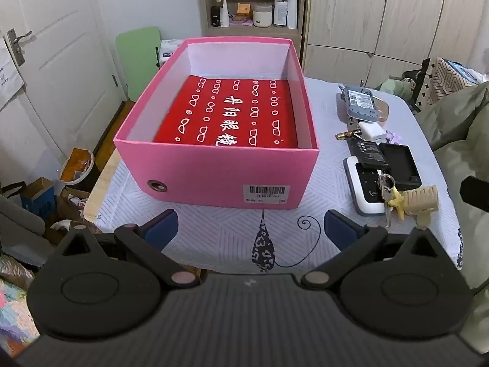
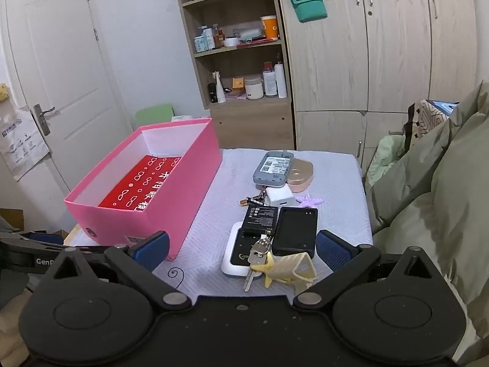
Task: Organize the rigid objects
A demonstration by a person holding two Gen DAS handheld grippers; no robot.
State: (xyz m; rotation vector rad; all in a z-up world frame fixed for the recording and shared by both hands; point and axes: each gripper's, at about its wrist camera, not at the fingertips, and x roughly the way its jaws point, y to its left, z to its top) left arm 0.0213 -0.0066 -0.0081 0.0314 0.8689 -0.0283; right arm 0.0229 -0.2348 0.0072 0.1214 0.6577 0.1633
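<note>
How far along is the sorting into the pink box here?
Barely begun. The pink box holds only a red item. Both grippers, left and right, have open, empty jaws. The keys, black charger and white adapter are on the table.

Small table [image 1: 91, 205] under a pale quilted cloth [image 1: 214, 229] (cat drawn on it). Directly on the cloth: 1 open pink cardboard box [image 1: 220, 177], beside it a cluster of small gadgets [image 2: 275, 223].

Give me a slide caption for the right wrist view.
Open right gripper hovers over keys and small electronics beside the pink box.
</note>
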